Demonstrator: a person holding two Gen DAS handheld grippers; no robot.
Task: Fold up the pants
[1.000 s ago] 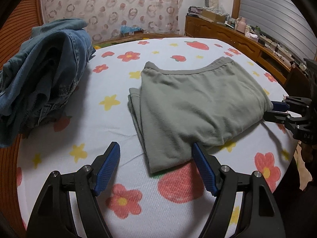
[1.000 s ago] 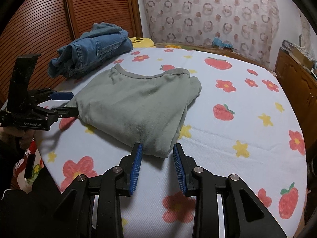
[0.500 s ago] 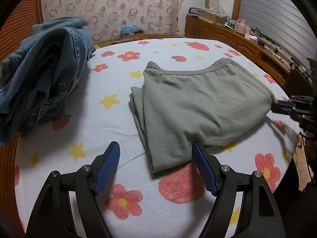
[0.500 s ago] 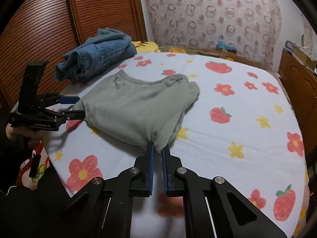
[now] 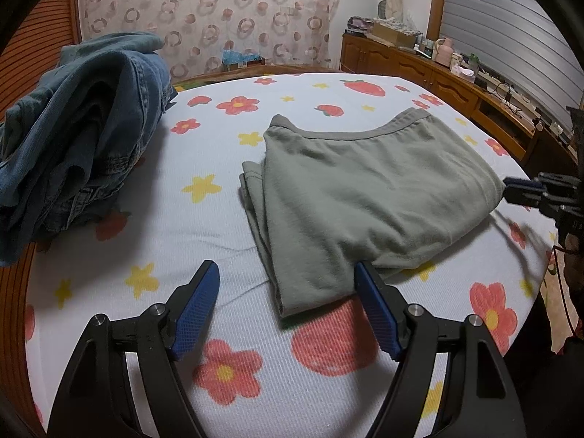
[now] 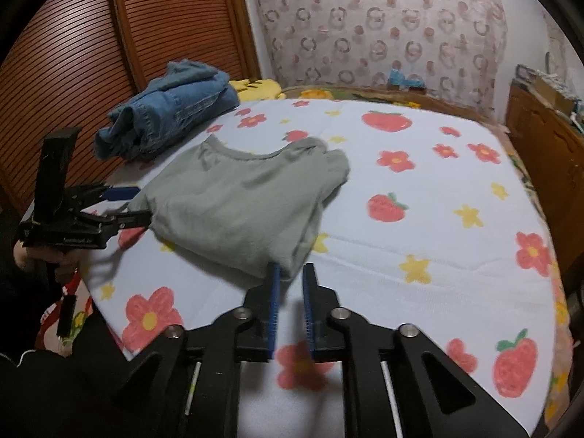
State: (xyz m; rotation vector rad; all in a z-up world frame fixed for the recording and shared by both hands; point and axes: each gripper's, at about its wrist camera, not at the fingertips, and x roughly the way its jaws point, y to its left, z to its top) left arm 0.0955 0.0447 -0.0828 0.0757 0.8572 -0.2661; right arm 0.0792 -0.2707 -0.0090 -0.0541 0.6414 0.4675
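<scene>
Two views, and the left wrist camera comes first: the left gripper [image 5: 286,304] stands with its blue pads spread wide, straddling the near corner of the folded grey-green pants [image 5: 365,197], and its right fingertip touches the cloth edge. The pants lie flat just ahead of that gripper on the flower-and-strawberry sheet [image 5: 204,233], waistband at the far side. Off to its left sits a heap of blue jeans [image 5: 80,116], well apart from the pants. At the far right edge the right gripper [image 5: 511,188] meets the pants' right corner. Now the right wrist camera: the right gripper [image 6: 291,277] has its pads drawn narrow with a slim gap, and a low corner of the pants [image 6: 241,200] hangs against the left pad; whether it is truly pinched, I cannot tell. Away to its left, the left gripper [image 6: 137,204] sits spread at the pants' other corner, jeans [image 6: 168,109] beyond it.
</scene>
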